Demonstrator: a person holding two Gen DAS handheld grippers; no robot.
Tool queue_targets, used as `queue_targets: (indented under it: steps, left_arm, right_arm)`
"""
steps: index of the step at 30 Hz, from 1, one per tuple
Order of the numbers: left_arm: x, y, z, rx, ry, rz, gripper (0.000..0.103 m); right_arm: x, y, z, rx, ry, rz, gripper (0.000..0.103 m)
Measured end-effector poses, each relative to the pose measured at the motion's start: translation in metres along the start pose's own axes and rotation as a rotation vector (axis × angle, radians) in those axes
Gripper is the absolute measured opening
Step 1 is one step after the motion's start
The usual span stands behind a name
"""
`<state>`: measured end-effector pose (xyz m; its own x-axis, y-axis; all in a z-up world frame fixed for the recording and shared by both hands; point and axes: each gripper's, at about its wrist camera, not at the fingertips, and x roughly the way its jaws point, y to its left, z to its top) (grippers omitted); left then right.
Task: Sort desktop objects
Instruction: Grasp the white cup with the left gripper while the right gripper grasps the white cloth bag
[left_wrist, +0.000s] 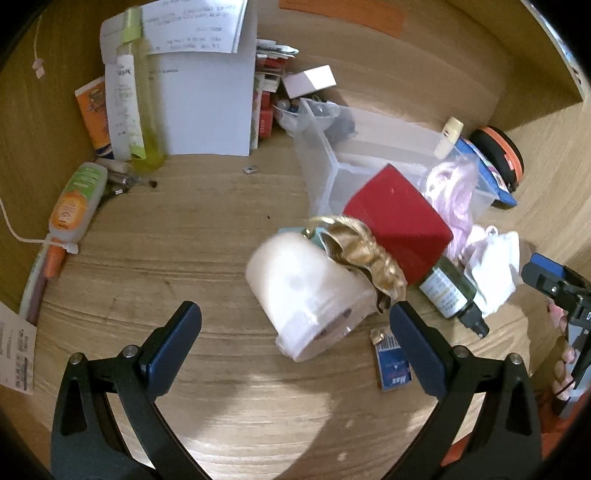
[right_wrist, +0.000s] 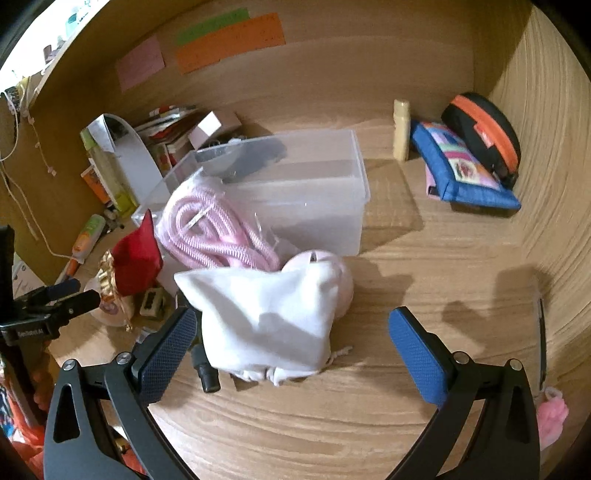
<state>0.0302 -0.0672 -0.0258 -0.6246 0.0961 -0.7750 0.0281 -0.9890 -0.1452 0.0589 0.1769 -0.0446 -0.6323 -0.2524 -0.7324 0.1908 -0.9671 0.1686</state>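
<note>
1. The clear plastic bin (right_wrist: 295, 192) is the landmark; it stands toward the back of the wooden surface (right_wrist: 406, 266), and the clutter to be sorted lies heaped against its near wall.
2. The right tool (right_wrist: 291, 347) has its jaws wide apart and grips nothing; the white cloth pouch (right_wrist: 266, 317) lies just ahead, in front of the bin, nearer the tool's left finger, its drawstring end toward the camera.
3. The left tool (left_wrist: 295, 328) is likewise spread and empty; the pale roll (left_wrist: 306, 291) lies between and just beyond its fingers, its long axis slanting from the bin toward the tool.
4. Judging by nearness, the pouch suits the right hand and the roll the left.
5. The pouch hides a pinkish round thing (right_wrist: 332, 266) and most of the dark bottle (left_wrist: 448, 291); the roll is blurred.
</note>
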Motion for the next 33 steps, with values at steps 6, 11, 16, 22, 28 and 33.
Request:
queue_targets:
  steps: [6,11,16,22,28,33]
  left_arm:
    - [0.017,-0.002,-0.002,0.009,0.045,0.0,0.103]
    - [0.032,0.003,0.0,-0.011,0.077,-0.002,0.103]
    - [0.04,0.005,0.003,-0.017,0.094,-0.033,0.103]
    - [0.047,-0.002,0.01,0.015,0.091,-0.033,0.103]
    - [0.041,-0.005,0.013,0.044,0.035,-0.021,0.091]
    - [0.037,0.001,0.011,0.037,0.026,-0.007,0.091]
  right_arm:
    - [0.016,0.009,-0.006,-0.021,0.043,0.024,0.103]
    - [0.037,0.012,-0.007,-0.032,0.083,0.051,0.103]
    - [0.053,0.011,-0.006,-0.007,0.116,0.08,0.103]
    - [0.059,0.007,-0.007,0.023,0.114,0.116,0.103]
    - [0.055,0.002,-0.007,0.021,0.082,0.085,0.087]
    - [0.053,-0.002,-0.003,0.029,0.074,0.083,0.058]
